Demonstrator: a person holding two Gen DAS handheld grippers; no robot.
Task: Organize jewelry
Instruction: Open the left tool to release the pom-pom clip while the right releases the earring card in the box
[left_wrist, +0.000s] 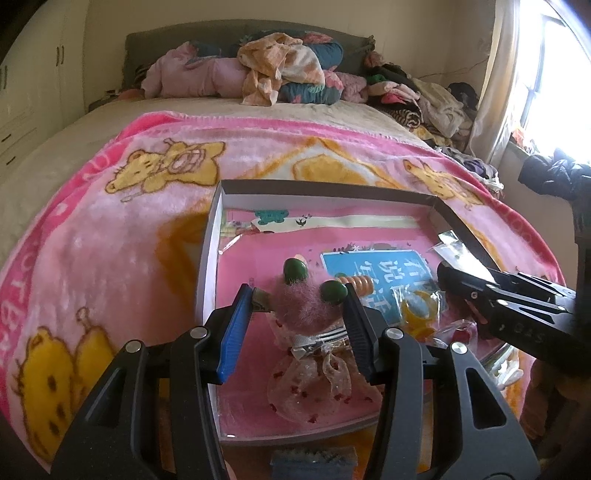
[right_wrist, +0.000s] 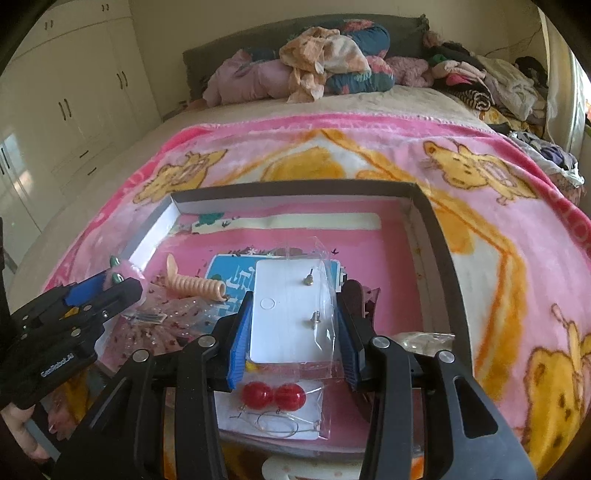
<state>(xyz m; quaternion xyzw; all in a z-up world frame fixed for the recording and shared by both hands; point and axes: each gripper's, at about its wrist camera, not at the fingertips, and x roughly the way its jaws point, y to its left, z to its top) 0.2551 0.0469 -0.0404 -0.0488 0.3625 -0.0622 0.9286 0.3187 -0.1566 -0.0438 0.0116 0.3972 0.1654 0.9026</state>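
Pink fuzzy hair clip (left_wrist: 301, 301) clamped in our left gripper (left_wrist: 299, 314); our right gripper (right_wrist: 293, 325) pinches a bagged white earring card (right_wrist: 290, 310), both above the open box (right_wrist: 436, 236) on the blanket (right_wrist: 480, 177).

The fleece blanket (left_wrist: 122, 236) on the bed is pink with yellow-orange cartoon bears and a deeper pink border. The shallow cardboard tray (right_wrist: 155, 225) has dark grey outer walls and white inner walls; its lining is pink, with a cream strip and a blue panel (left_wrist: 373, 264) bearing white characters. The fuzzy hair clip (left_wrist: 303, 302) is dusty pink with two dark green oval beads. The sheer bow (left_wrist: 310, 384) is pale peach with small red dots. The spiral hair tie (right_wrist: 195, 286) is peach-orange. The earring card (right_wrist: 288, 314) is white in a clear sleeve. The two round beads (right_wrist: 273, 395) are translucent red. Each tool (left_wrist: 295, 314) is black with blue pads.
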